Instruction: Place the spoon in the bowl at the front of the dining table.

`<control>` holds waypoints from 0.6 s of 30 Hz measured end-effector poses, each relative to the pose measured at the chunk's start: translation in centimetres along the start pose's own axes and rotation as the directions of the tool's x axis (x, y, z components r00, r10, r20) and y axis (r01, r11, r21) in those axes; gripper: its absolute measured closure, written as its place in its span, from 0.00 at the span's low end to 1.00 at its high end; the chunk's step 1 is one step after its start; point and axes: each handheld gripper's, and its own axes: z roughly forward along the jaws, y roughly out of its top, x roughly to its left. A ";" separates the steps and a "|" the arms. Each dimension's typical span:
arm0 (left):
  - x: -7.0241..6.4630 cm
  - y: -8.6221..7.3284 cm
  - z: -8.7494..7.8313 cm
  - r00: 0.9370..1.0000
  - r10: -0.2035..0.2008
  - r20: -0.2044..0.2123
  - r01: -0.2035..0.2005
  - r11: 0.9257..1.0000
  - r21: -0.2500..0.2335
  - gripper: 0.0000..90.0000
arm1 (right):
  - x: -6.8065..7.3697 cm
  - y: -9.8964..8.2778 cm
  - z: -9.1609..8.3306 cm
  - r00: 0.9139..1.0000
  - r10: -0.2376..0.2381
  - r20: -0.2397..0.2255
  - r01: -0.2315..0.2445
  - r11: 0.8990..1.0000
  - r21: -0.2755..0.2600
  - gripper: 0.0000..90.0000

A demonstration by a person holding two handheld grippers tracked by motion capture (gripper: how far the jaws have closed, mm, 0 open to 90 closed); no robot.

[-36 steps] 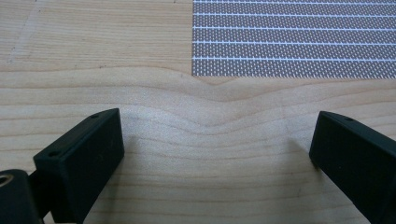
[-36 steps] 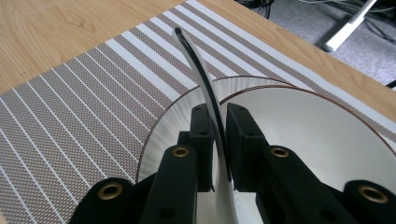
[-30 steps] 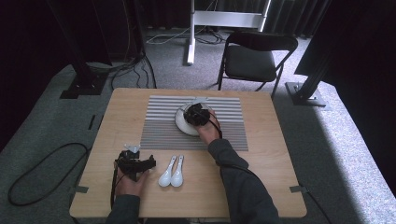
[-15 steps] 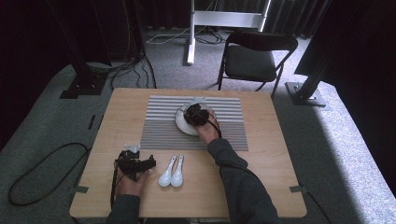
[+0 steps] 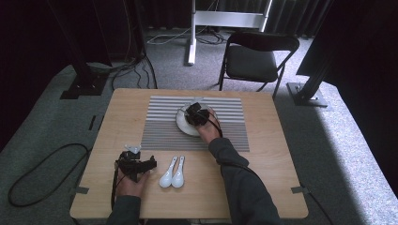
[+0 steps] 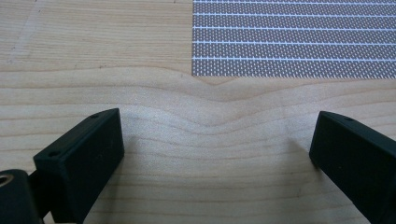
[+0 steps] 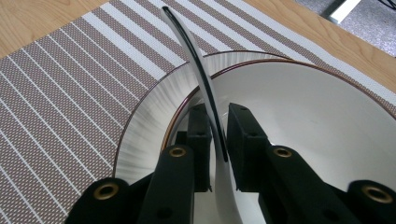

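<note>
My right gripper (image 7: 217, 140) pinches the rim of a white bowl (image 7: 327, 126) on a plate (image 5: 184, 125), on the striped mat (image 5: 159, 126) mid-bench. It looks like glazed ceramic: stiff, slippery, breakable. Left gripper (image 6: 217, 154) wide, empty.

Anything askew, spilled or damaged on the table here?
Nothing spilled or broken. One oddity: the right gripper straddles the rim of a tilted bowl, which sits askew on a ribbed plate on the striped placemat. Two white spoons lie neatly paired.
</note>
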 end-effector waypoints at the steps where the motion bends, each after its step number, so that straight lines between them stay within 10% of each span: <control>1: 0.0 0.0 0.0 1.000 0.000 0.000 0.000 1.000 0.000 0.04 | 0.0 0.0 0.0 1.000 0.000 0.000 0.000 1.000 0.000 0.86; 18: 0.0 0.0 0.0 1.000 0.003 0.001 -0.003 1.000 0.003 0.04 | -1.5 -2.1 -3.1 0.999 0.007 -0.041 -0.011 0.997 -0.077 0.58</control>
